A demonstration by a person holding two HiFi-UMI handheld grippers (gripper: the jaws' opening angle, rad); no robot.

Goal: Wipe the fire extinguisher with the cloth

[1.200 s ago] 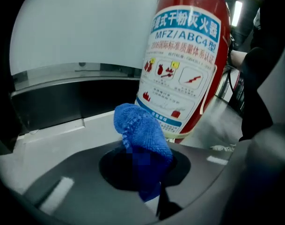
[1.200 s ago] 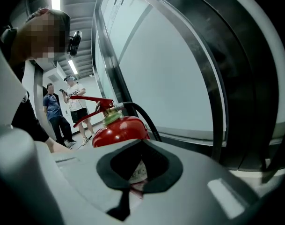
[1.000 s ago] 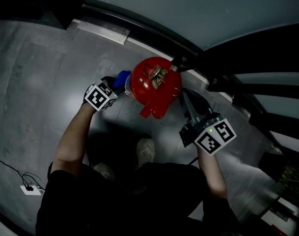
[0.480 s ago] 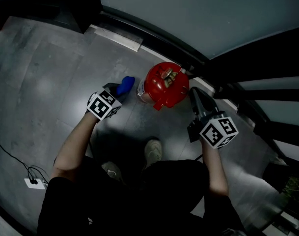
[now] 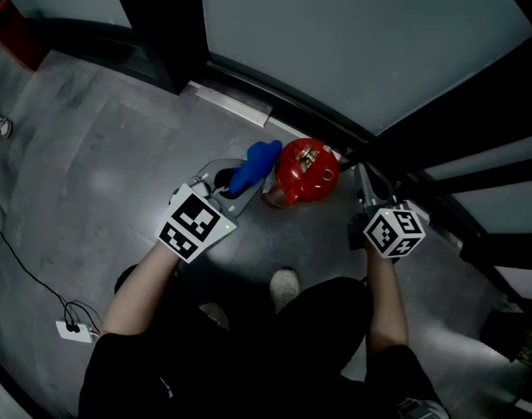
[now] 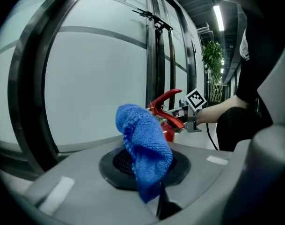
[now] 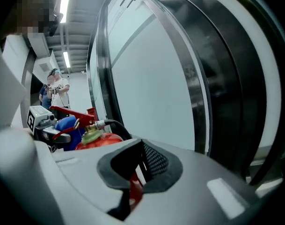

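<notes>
My left tongs clamp the blue cloth beside the fire extinguisher at the floor's far edge, poised to wipe; my right tongs are closed and empty

A grey tiled floor was bordered by pale glass panels set in dark frames and lit by ceiling strip lights.

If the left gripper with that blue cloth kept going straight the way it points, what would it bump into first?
Probably the red fire extinguisher, standing just beyond the cloth it holds, slightly to the right; depth is hard to judge.
</notes>
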